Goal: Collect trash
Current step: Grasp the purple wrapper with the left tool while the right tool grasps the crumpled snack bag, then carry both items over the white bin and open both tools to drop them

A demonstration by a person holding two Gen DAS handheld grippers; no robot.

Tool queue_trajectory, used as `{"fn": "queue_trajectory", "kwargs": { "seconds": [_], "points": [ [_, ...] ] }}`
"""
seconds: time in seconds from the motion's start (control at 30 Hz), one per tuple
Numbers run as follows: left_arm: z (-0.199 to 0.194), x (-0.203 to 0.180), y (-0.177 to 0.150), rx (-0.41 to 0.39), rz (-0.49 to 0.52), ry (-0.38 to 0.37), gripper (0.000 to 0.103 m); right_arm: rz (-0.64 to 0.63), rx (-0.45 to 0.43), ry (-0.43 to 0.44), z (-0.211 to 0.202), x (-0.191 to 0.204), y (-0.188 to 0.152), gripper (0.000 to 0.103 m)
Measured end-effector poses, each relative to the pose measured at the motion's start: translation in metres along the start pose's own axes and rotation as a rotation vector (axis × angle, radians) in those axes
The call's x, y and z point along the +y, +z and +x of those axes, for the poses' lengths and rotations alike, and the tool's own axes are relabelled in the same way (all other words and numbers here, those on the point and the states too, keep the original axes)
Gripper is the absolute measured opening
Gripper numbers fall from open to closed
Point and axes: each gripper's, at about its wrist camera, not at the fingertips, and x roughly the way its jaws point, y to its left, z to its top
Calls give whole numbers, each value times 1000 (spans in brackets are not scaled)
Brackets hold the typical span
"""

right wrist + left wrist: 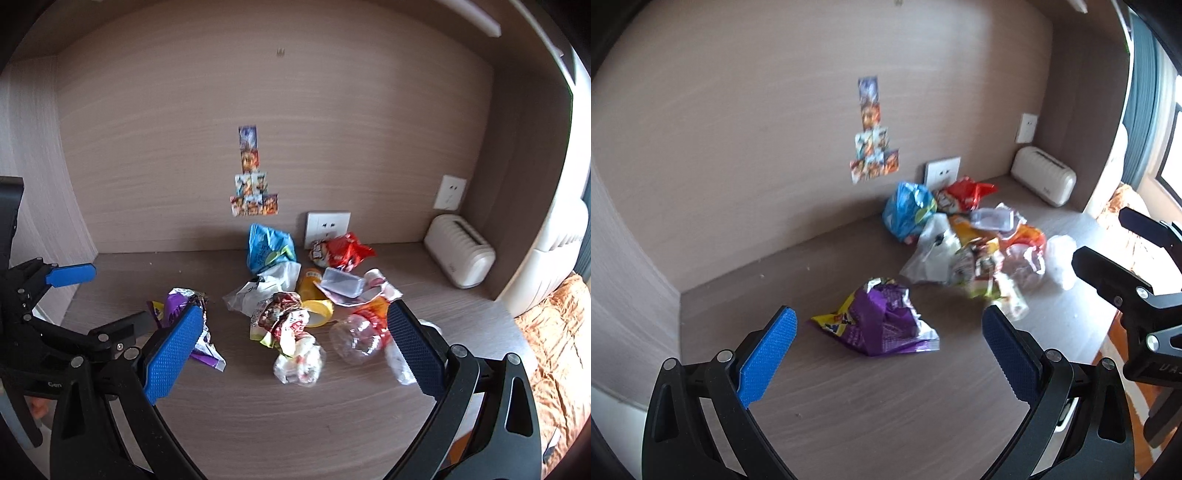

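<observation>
Blue-padded fingers [768, 354] of the left gripper [890, 354] are seen nearest the lens, spread wide and holding nothing, poised above the wooden desk [849, 413]. A crumpled purple wrapper [877, 323] lies on the desk between and just beyond the two pads, untouched. The right gripper [295, 343] is likewise spread wide and empty; its left pad [173, 350] partly hides the purple wrapper in the right wrist view.

The trash pile [314, 295] is taken as landmark. At its rear, against the back panel, a blue bag [269, 249] and a red bag [345, 251] are found. Within it, a white plastic bag [266, 286], a yellow cup [316, 302], a clear tray [341, 282] and a crushed clear bottle [360, 338] are heaped touching one another. A crumpled printed wrapper [291, 332] lies at its near edge. The purple wrapper lies apart, to the left of the pile.

A wall socket [327, 225] stands behind the pile, stickers [253, 181] are fixed on the panel above it, and a cream ribbed appliance [460, 258] stands well to its right.
</observation>
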Motion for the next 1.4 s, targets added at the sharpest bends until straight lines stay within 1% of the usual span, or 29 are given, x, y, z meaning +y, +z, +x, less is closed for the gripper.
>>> {"fn": "queue_trajectory", "kwargs": {
  "seconds": [0.13, 0.37, 0.43, 0.5, 0.53, 0.57, 0.6, 0.63, 0.67, 0.7, 0.73, 0.83, 0.97, 1.03, 1.1, 1.2, 1.3, 1.37, 1.4],
  "points": [
    [40, 11, -4, 60, 4, -29, 98, 18, 47, -6, 35, 1, -5, 99],
    [104, 17, -14, 116, 76, -46, 98, 53, 122, -45, 98, 8, -16, 99],
    [117, 18, -16, 125, 91, -70, 98, 60, 124, -61, 111, 9, -17, 99],
    [126, 20, -16, 138, 99, -127, 98, 55, 112, -70, 120, 10, -17, 99],
    [129, 19, -17, 138, 106, -125, 95, 49, 108, -80, 124, 12, -16, 99],
    [134, 19, -17, 142, 119, -121, 90, 43, 108, -86, 126, 13, -16, 93],
    [137, 18, -18, 137, 138, -123, 84, 34, 109, -92, 129, 14, -16, 84],
    [138, 18, -18, 129, 145, -113, 75, 28, 117, -98, 133, 15, -17, 60],
    [141, 19, -18, 134, 146, -113, 53, 32, 134, -86, 137, 16, -18, 45],
    [147, 22, -18, 146, 133, -143, 53, 41, 154, -71, 141, 16, -19, 44],
    [148, 24, -18, 137, 123, -159, 52, 49, 159, -66, 142, 17, -21, 40],
    [154, 26, -15, 114, 127, -169, 48, 64, 165, -62, 144, 19, -26, 37],
    [155, 30, -13, 77, 117, -189, 40, 91, 149, -55, 138, 18, -25, 37],
    [148, 31, -11, 48, 120, -178, 39, 96, 124, -58, 130, 17, -20, 37],
    [135, 32, -8, 17, 123, -165, 39, 101, 96, -59, 119, 18, -13, 37],
    [113, 36, -1, -15, 124, -166, 38, 104, 41, -65, 93, 17, 0, 37],
    [85, 37, 7, -54, 124, -181, 38, 111, -1, -80, 68, 13, 8, 37],
    [66, 35, 14, -74, 125, -205, 38, 131, -27, -91, 46, 7, 12, 37],
    [56, 28, 20, -100, 136, -222, 38, 150, -40, -100, 33, 2, 12, 37]
  ]
}}
